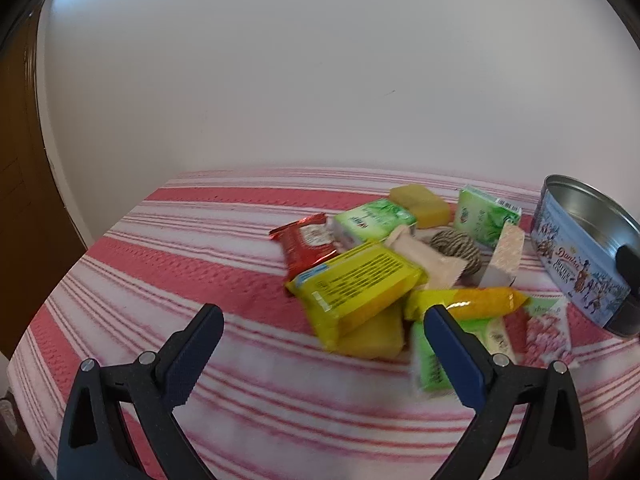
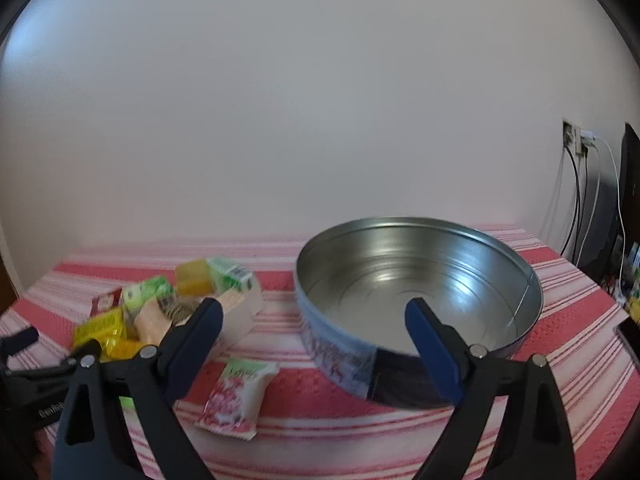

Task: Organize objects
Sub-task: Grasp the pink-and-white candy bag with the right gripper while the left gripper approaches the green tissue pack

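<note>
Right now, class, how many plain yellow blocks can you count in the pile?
2: one block farthest back, one under the yellow packet in front. Others may be hidden.

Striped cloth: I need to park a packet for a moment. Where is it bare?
Bare striped cloth lies left of the snack pile, out to the cloth's edge, and also in front of the pile. The empty tin is free inside. It is crowded between pile and tin, where the pink packet lies.
</note>
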